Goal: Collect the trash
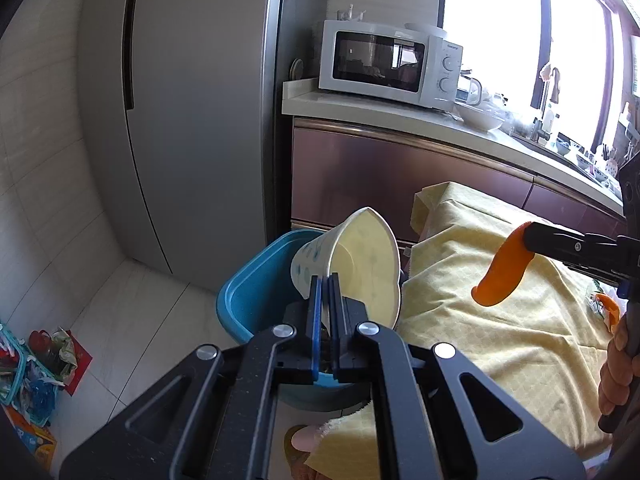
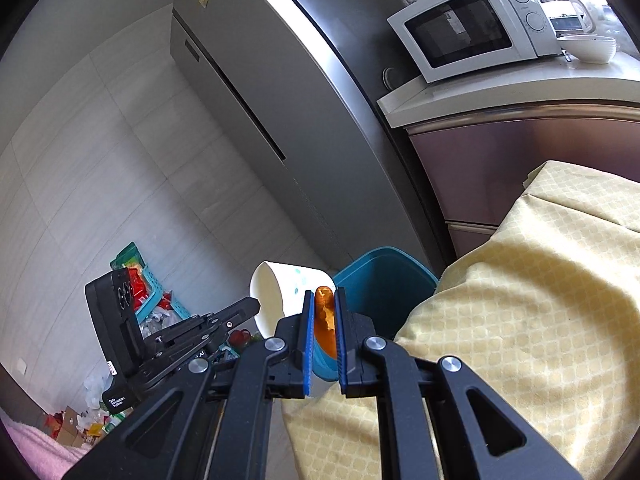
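My left gripper is shut on the rim of a white paper cup with pale dots, held tilted over a blue bin on the floor. From the right wrist view the same cup hangs at the tip of that gripper, left of the bin. My right gripper is shut on a curled piece of orange peel. In the left wrist view that peel dangles from the right gripper over the yellow tablecloth.
A grey fridge stands behind the bin. A counter with a white microwave and bowls runs along the window. Baskets and wrappers litter the tiled floor at left. A hand grips the right tool's handle.
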A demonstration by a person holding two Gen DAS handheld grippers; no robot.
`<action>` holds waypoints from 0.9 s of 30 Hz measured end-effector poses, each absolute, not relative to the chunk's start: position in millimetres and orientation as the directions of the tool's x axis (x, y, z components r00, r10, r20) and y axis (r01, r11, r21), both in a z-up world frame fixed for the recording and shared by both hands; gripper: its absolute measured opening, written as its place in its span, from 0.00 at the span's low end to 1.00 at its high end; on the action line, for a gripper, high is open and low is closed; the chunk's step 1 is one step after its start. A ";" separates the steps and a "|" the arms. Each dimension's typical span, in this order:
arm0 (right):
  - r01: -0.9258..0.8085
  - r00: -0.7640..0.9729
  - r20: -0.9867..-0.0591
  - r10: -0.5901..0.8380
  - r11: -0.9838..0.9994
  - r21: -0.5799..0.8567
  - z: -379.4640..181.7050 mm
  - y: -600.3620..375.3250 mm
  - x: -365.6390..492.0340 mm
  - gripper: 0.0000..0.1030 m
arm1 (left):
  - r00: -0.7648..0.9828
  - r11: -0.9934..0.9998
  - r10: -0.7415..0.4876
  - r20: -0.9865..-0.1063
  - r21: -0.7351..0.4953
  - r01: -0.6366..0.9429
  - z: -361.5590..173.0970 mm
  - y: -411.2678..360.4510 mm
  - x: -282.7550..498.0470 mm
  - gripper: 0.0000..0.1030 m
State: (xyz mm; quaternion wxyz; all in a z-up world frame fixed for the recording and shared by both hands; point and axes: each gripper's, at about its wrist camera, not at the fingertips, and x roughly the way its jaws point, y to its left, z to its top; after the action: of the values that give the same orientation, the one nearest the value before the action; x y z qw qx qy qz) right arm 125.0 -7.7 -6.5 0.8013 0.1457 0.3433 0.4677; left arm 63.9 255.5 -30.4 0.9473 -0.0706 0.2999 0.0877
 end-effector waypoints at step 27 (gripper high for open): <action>-0.646 0.255 -0.504 0.825 0.533 0.547 -31.7 61.4 162.8 0.08 | 0.749 0.966 0.150 -0.646 -0.066 -0.250 -64.5 271.6 95.4 0.04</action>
State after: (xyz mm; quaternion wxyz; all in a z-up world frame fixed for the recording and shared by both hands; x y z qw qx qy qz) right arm 162.8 61.4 -31.7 0.7837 0.1150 0.3904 0.4692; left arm 95.4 271.6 -64.5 0.9321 -0.0743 0.3377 0.1073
